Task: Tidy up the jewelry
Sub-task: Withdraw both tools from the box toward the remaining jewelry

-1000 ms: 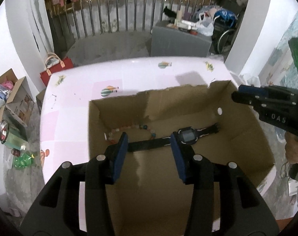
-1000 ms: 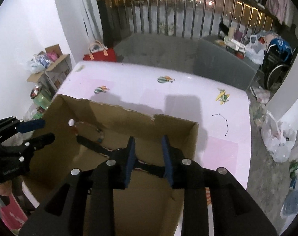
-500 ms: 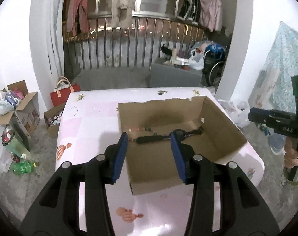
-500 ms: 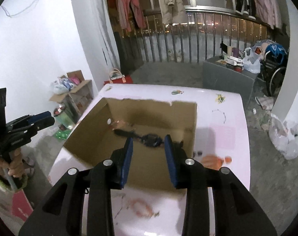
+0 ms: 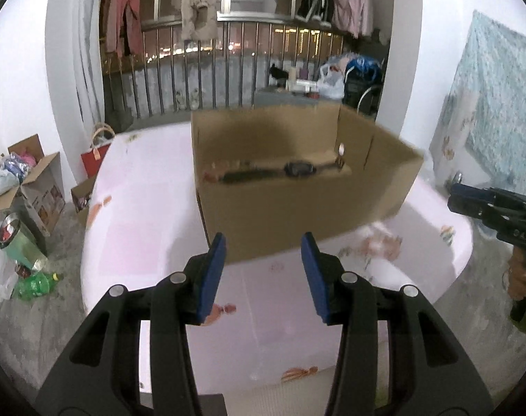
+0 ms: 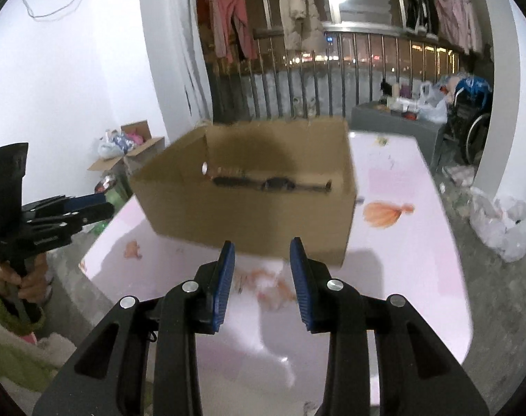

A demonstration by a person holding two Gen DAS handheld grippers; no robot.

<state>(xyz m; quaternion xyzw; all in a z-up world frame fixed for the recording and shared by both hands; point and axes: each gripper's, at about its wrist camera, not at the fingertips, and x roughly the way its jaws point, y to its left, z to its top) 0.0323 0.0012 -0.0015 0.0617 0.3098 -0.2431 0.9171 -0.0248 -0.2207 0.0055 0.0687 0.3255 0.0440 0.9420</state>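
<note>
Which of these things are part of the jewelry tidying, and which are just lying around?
Part of the job:
- cardboard box on the pink table
- black watch inside the box
- bead bracelet beside it, blurred
- left gripper and right gripper, both empty

Just lying about:
- hanging clothes
- red handbag
- green bottle
- wheelchair

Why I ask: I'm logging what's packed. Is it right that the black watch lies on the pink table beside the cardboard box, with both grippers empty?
Not quite. The black watch lies inside the cardboard box, not beside it on the pink table; the left wrist view shows it. The left gripper and right gripper are indeed empty.
</note>
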